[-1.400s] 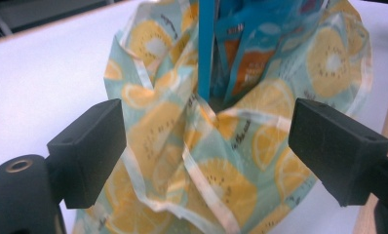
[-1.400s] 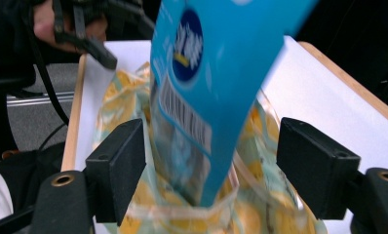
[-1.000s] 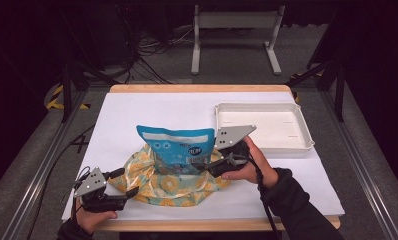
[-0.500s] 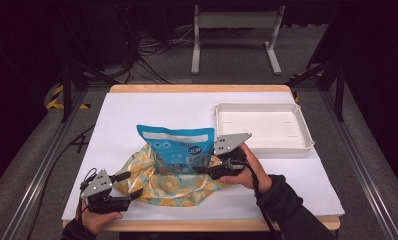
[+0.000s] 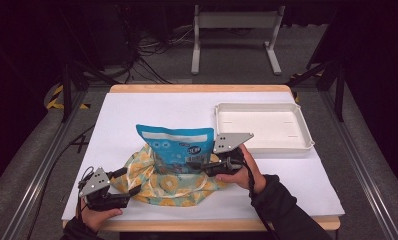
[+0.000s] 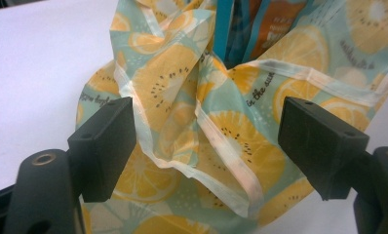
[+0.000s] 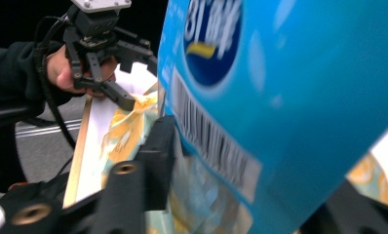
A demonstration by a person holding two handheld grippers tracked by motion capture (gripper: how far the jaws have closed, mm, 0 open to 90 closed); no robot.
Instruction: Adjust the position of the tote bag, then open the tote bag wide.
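White paper covers the table [image 5: 152, 107] in front of you, and on its far right sits a white tray [image 5: 263, 126] with nothing in it. Left of the tray, near your edge, the lemon-print cloth bag [image 5: 162, 184] lies spread and rumpled, and the blue snack pouch [image 5: 176, 146] stands upright in its open mouth, its top half above the cloth.

Your right gripper [image 5: 199, 165] reaches in from the right at the pouch's lower right side; its jaws have just been closing with the pouch between them, and in the right gripper view the left jaw lies against the barcode face while the other jaw is hidden behind the pouch, so you cannot tell if it is clamped yet.

Your left gripper [image 5: 129, 182] sits at the bag's near left corner, jaws apart with a fold of cloth between them, neither pad pressing on it.

Only the left gripper view shows the bag's pale hem [image 6: 216, 141] and printed lettering; the right gripper view alone shows the pouch's barcode [image 7: 209, 139].
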